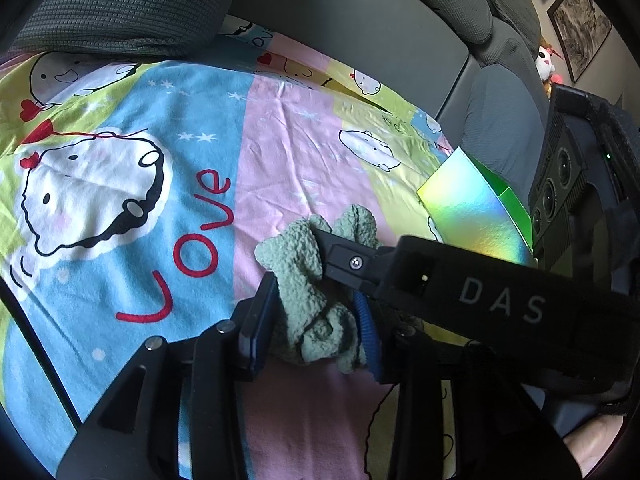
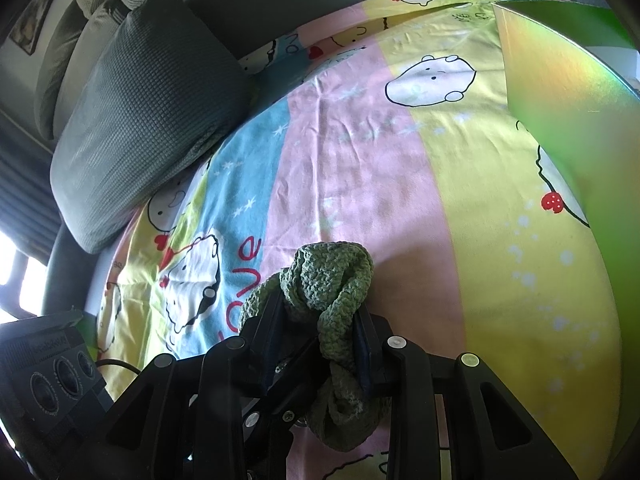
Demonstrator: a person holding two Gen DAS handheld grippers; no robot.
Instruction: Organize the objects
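Left gripper (image 1: 316,312) and right gripper (image 2: 320,332) both pinching one nubby, crumpled green knit cloth (image 1: 308,280) at lower centre, smooth cartoon-print sheet (image 1: 280,140), iridescent box (image 1: 472,208) right, waffle-textured grey cushion (image 2: 144,112) upper left

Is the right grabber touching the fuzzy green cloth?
Touching. In the right wrist view the green cloth sits bunched between the right gripper with both fingers pressed against it.
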